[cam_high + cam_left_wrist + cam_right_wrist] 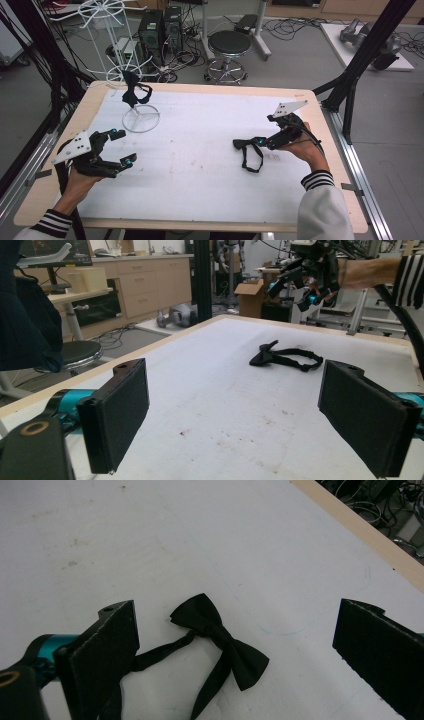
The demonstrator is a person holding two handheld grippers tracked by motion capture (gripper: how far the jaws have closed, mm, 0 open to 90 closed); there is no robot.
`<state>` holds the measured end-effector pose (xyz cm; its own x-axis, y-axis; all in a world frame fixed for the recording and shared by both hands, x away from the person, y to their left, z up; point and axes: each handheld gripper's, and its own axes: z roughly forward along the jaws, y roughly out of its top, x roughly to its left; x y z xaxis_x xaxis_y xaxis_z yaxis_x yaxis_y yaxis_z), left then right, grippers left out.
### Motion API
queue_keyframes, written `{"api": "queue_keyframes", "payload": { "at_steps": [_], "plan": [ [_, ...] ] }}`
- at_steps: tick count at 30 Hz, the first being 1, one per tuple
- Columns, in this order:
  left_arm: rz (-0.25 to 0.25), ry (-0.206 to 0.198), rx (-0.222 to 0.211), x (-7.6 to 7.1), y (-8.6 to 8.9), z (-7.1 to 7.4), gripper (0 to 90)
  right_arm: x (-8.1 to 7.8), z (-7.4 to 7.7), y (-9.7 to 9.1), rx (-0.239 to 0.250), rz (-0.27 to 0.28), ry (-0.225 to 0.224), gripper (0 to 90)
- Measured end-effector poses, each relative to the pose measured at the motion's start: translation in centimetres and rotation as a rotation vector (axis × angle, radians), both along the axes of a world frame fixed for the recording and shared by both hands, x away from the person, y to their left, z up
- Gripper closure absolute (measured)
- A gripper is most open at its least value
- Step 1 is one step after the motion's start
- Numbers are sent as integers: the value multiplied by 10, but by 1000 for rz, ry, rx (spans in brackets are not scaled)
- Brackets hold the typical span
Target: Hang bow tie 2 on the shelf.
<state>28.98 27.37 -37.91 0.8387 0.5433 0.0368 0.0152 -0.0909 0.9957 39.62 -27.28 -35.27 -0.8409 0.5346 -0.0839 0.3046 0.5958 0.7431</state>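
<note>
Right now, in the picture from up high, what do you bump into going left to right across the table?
left gripper → white wire stand with a black bow tie hanging on it → bow tie on the table → right gripper

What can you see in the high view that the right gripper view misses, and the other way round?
The high view alone takes in a white wire stand with a second black bow tie hanging on it, plus the open left gripper. The right gripper view alone gives the knot and wings of the black fabric bow tie close up, between the open right gripper. Both show that bow tie lying on the white table cover.
</note>
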Motion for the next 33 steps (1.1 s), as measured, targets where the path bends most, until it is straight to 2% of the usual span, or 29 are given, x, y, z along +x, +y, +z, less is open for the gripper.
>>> {"api": "queue_keyframes", "payload": {
  "at_steps": [4,7,9,12,14,21,24,28,33],
  "plan": [
    [1,3,-1,1,1,0,134,6,-1,1,-54,24,15,40],
    [2,4,0,1,2,-1,134,11,-2,1,-72,32,16,49],
    [1,5,3,2,2,-1,134,14,-6,1,-90,29,23,49],
    [3,8,3,1,2,-1,134,17,-13,2,-148,33,51,53],
    [3,8,7,1,2,-1,134,19,-17,5,-170,40,59,54],
    [7,8,8,0,1,-1,134,25,-29,13,-218,49,99,65],
    [5,8,8,0,1,0,135,27,-33,14,-250,63,110,127],
    [6,6,10,0,1,1,134,30,-38,15,-287,69,130,158],
    [3,11,13,0,0,0,134,32,-42,17,-336,75,125,225]
  ]
}}
